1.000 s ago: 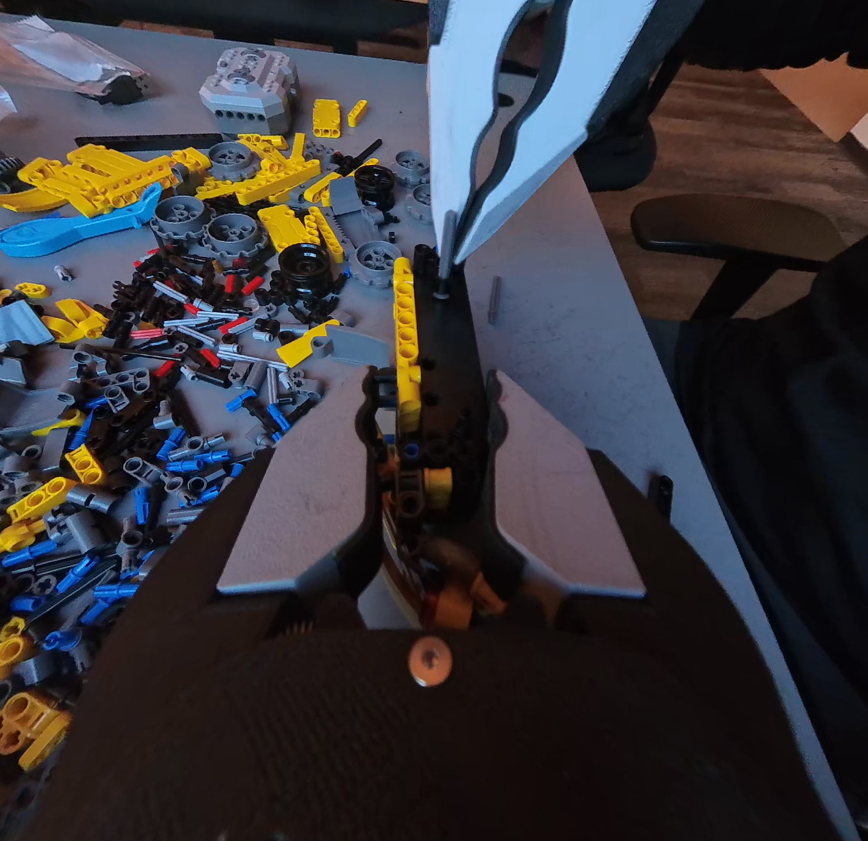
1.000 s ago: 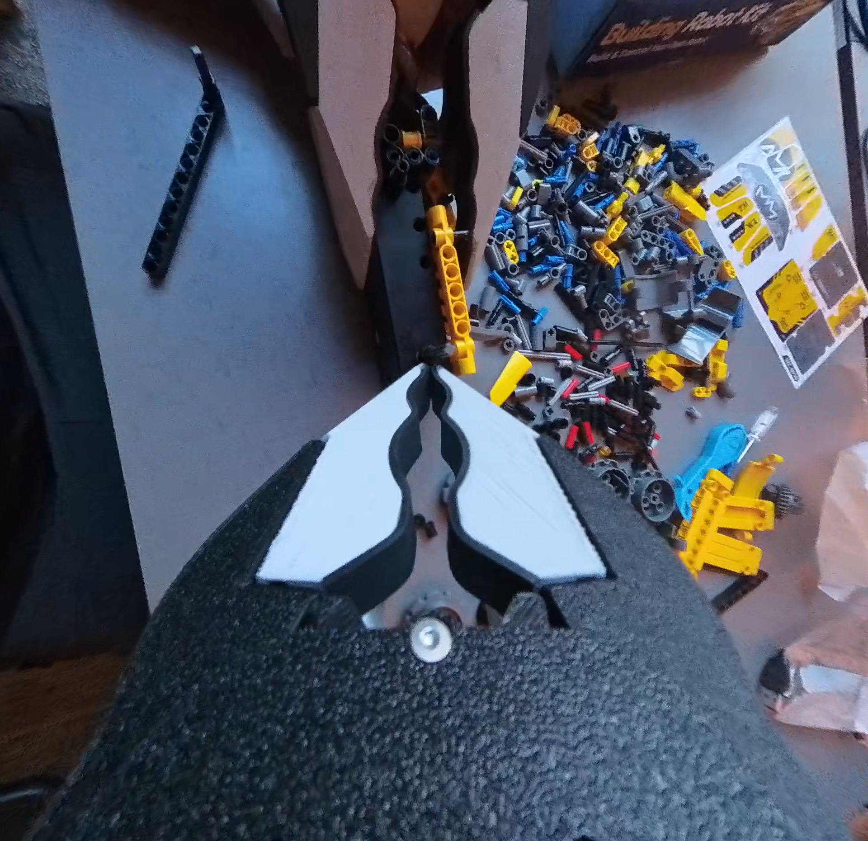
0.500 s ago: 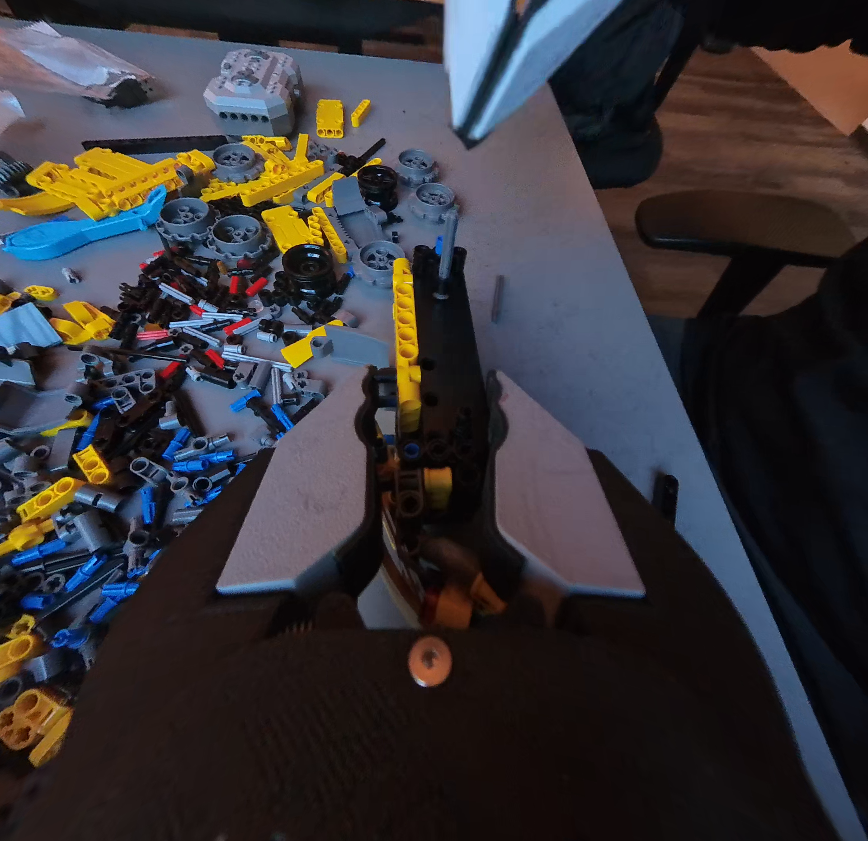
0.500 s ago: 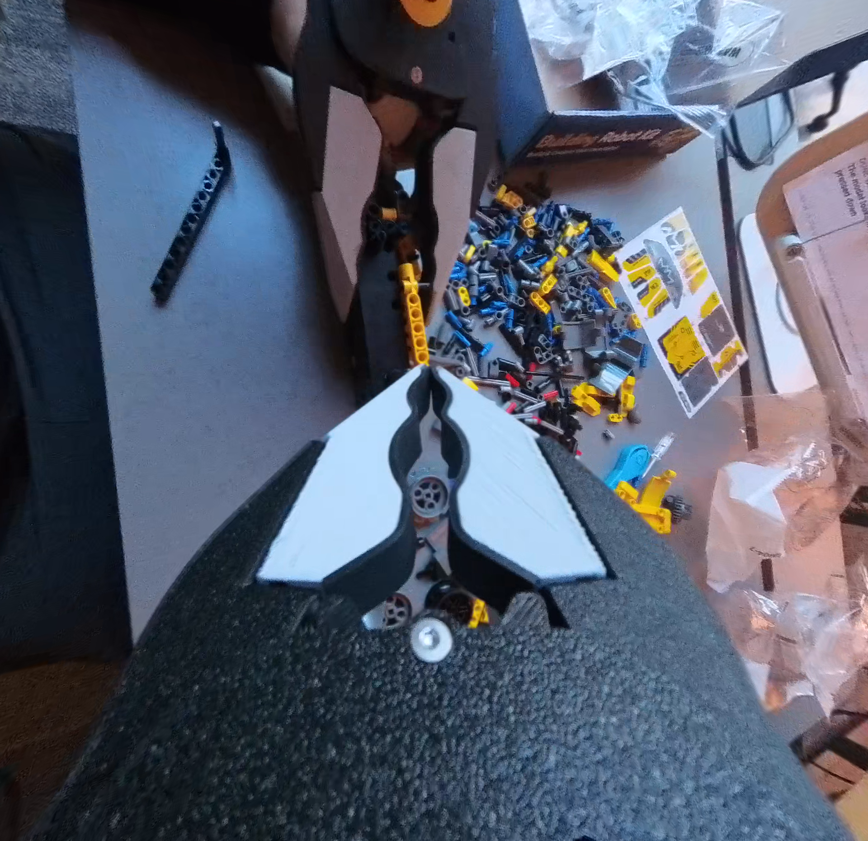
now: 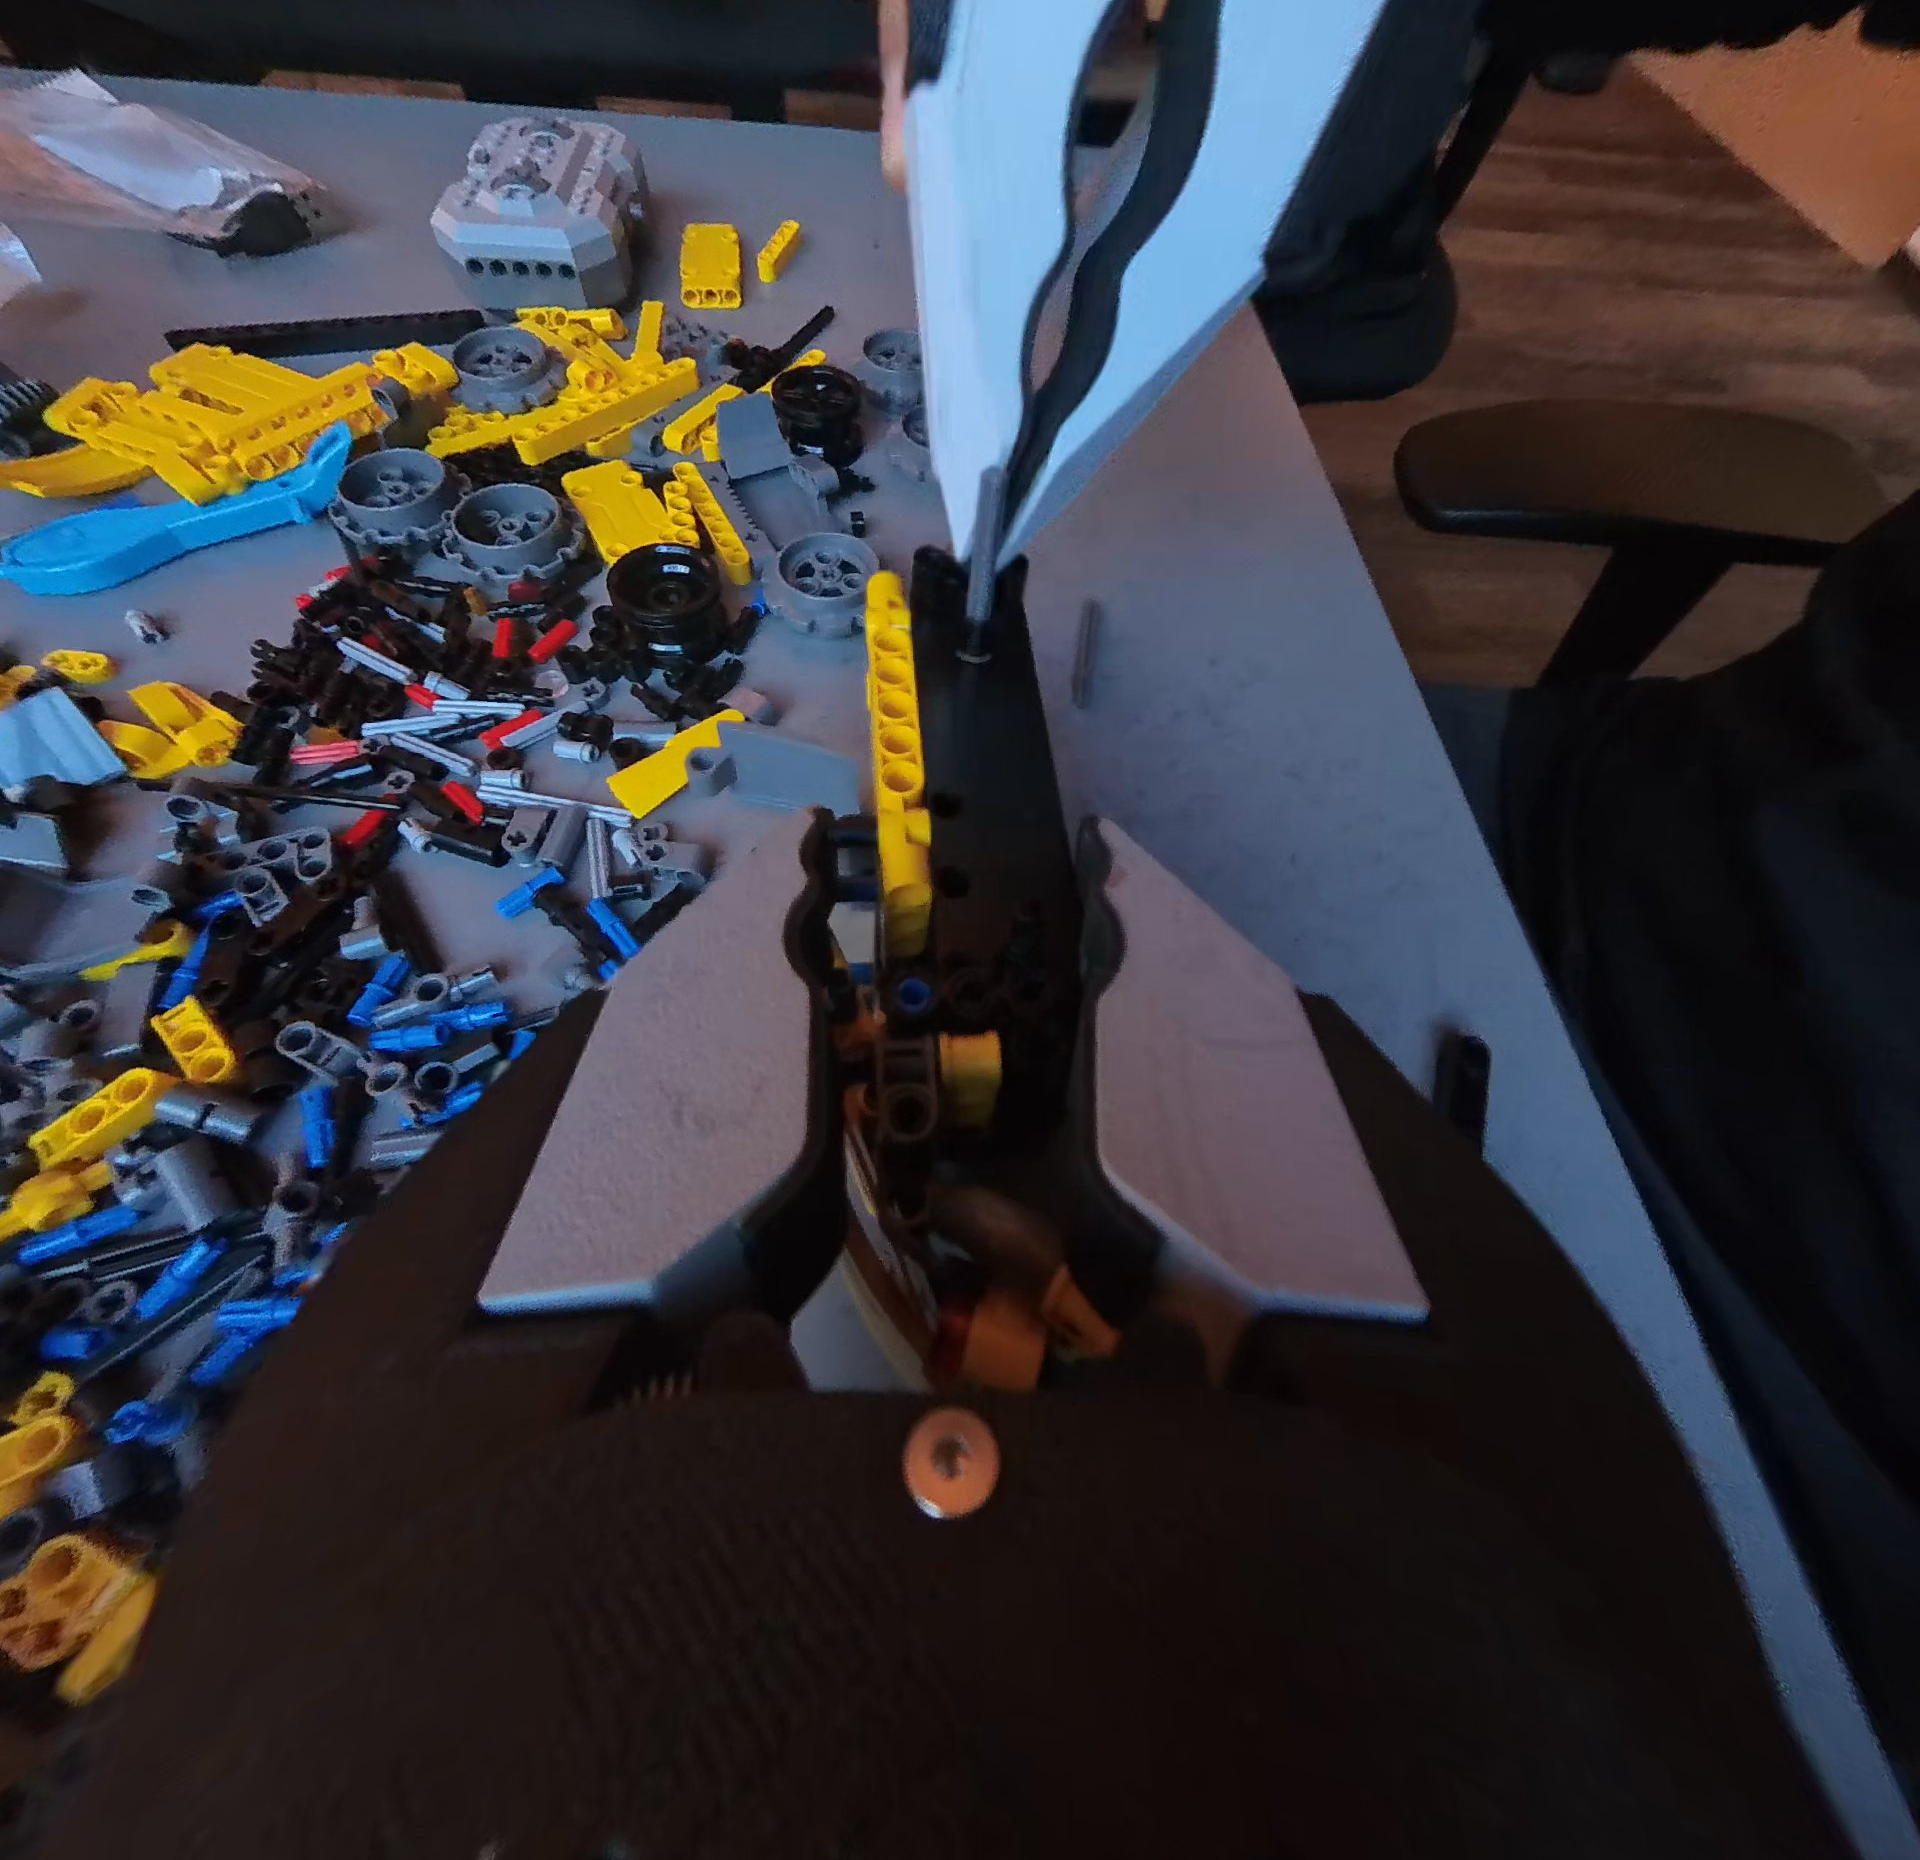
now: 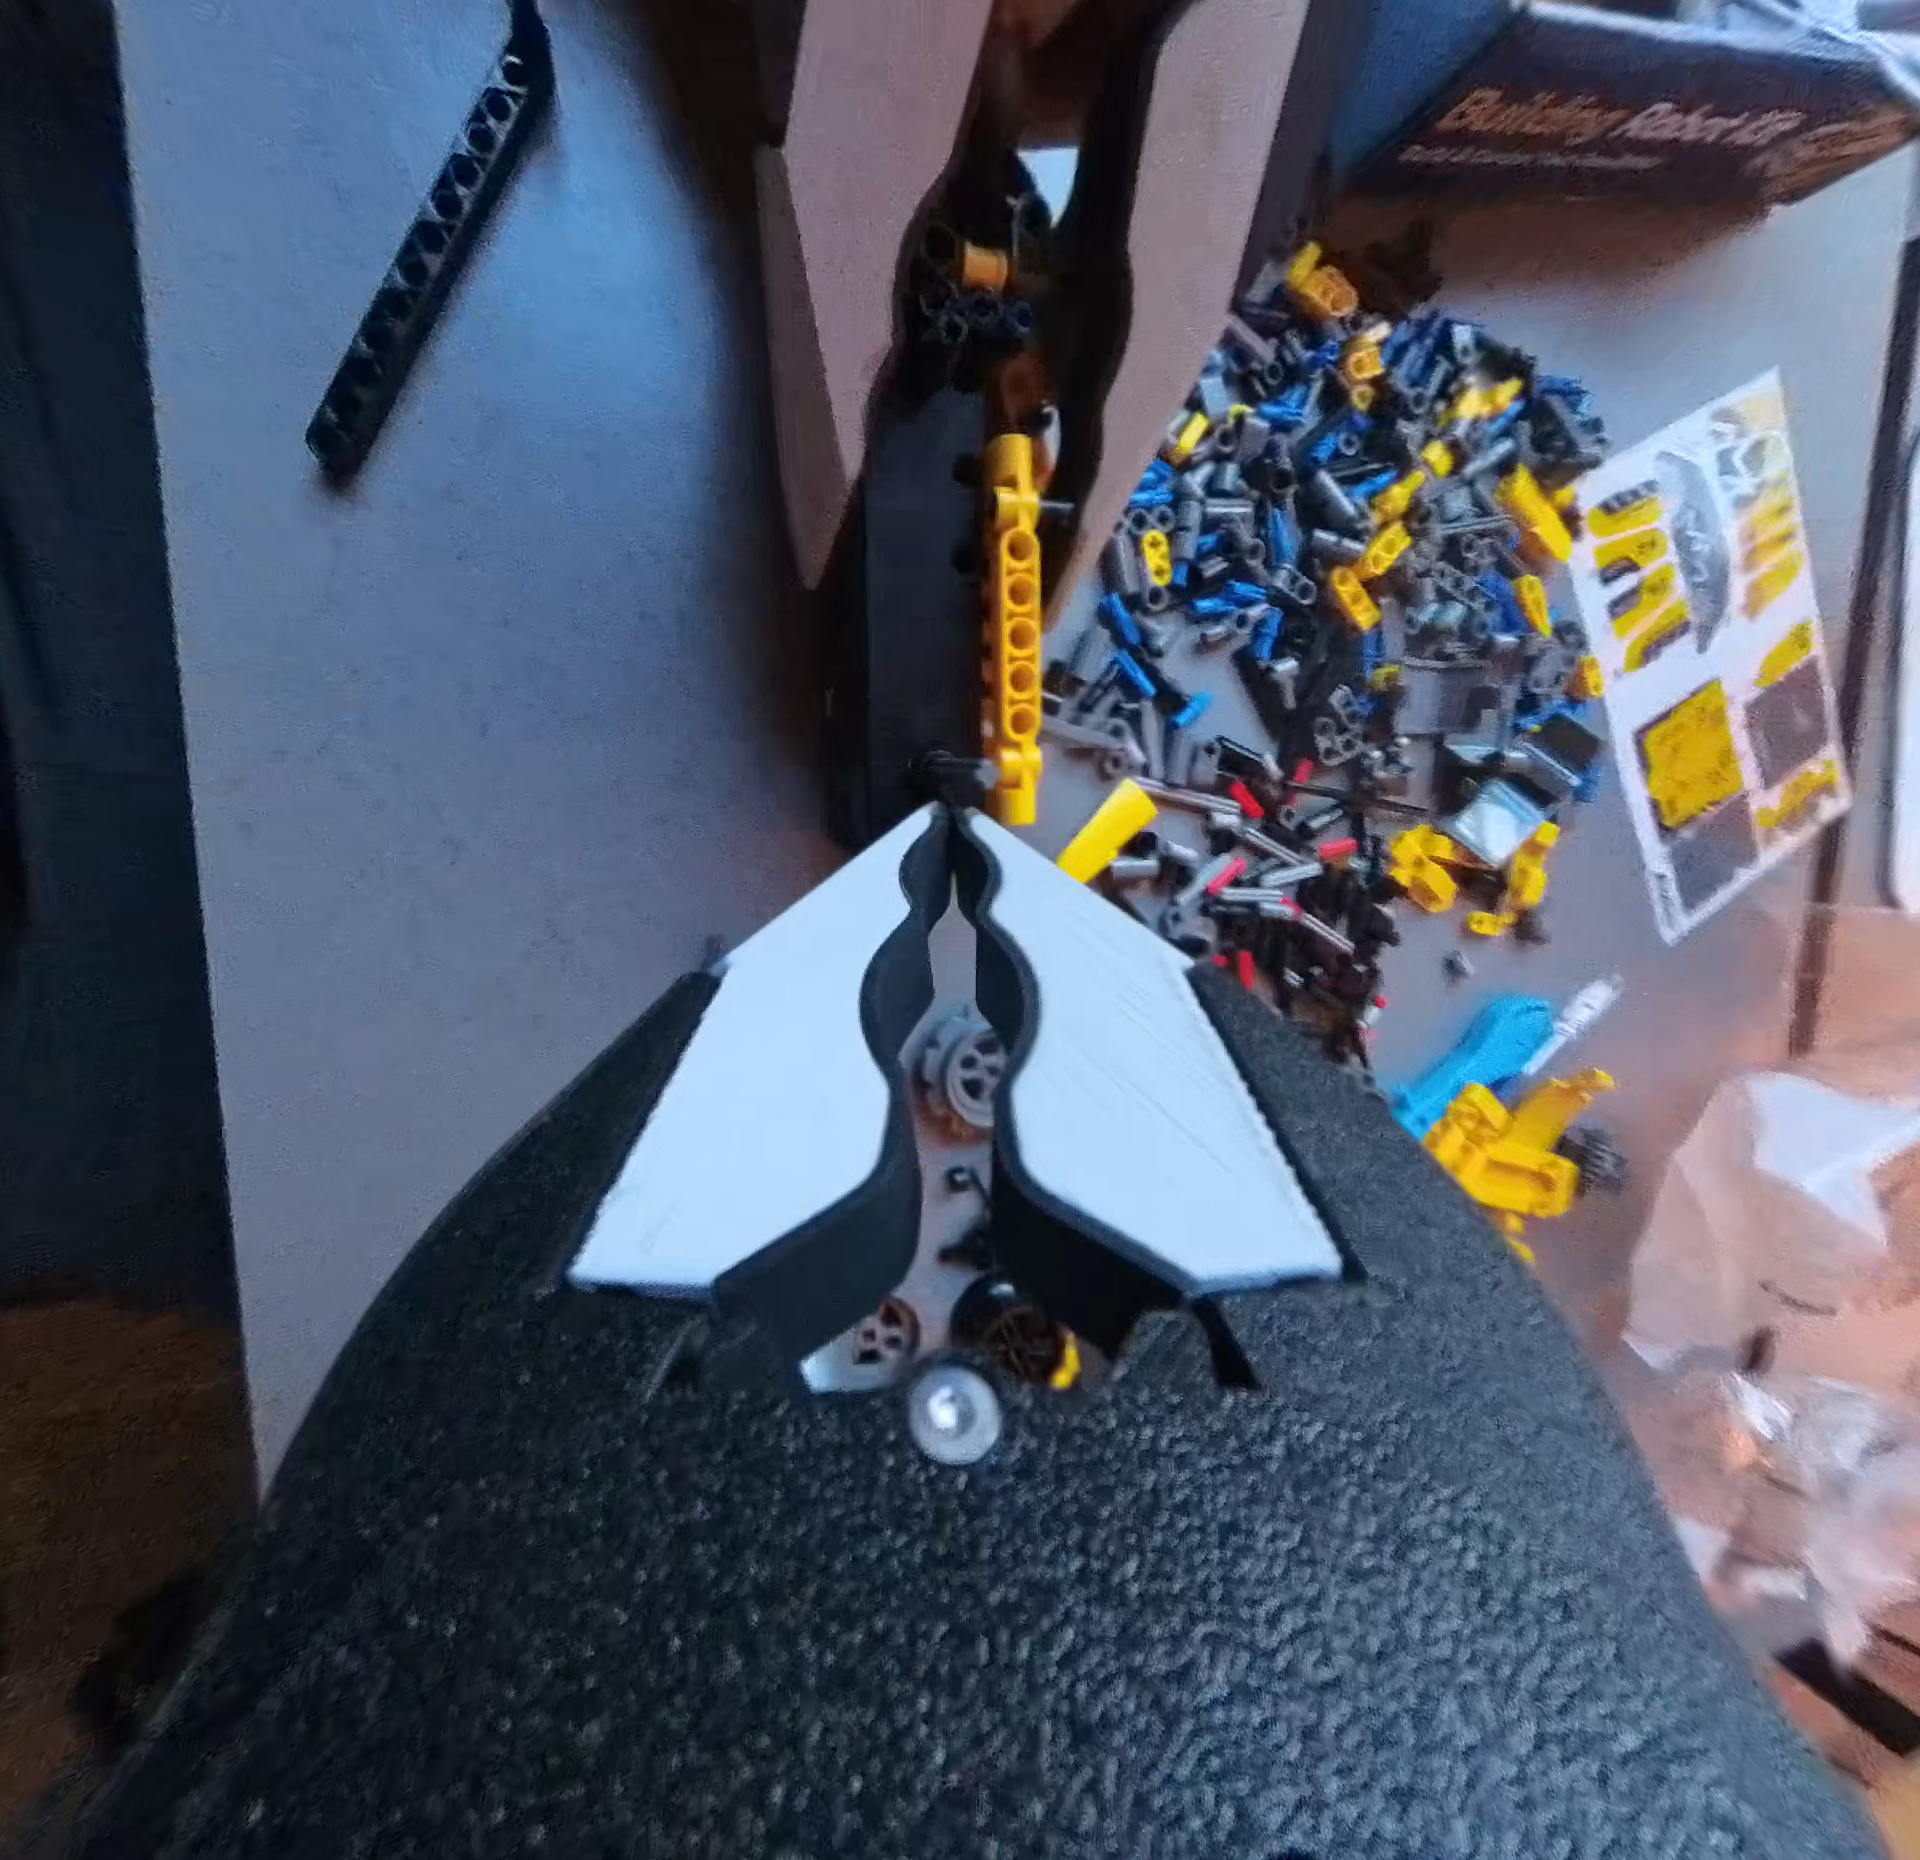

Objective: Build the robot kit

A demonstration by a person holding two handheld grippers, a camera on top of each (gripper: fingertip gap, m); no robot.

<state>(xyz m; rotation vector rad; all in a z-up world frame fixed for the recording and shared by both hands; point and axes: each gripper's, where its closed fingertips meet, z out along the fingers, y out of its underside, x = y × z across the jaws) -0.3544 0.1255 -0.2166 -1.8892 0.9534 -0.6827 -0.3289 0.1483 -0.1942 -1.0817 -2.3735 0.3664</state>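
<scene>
At the far left lies one blue tool. Next to it are at least five grey wheels and two black tyres, among loose pins too many to count. In the middle, the left gripper has its fingers clamped narrowly around one black-and-yellow assembly, held above the surface and pointing away. At its far end one grey axle stands upright in a hole. The right gripper has its fingers pinched on the axle's top, in line with the hole, which looks a square, steady hold. One loose axle lies just right.
</scene>
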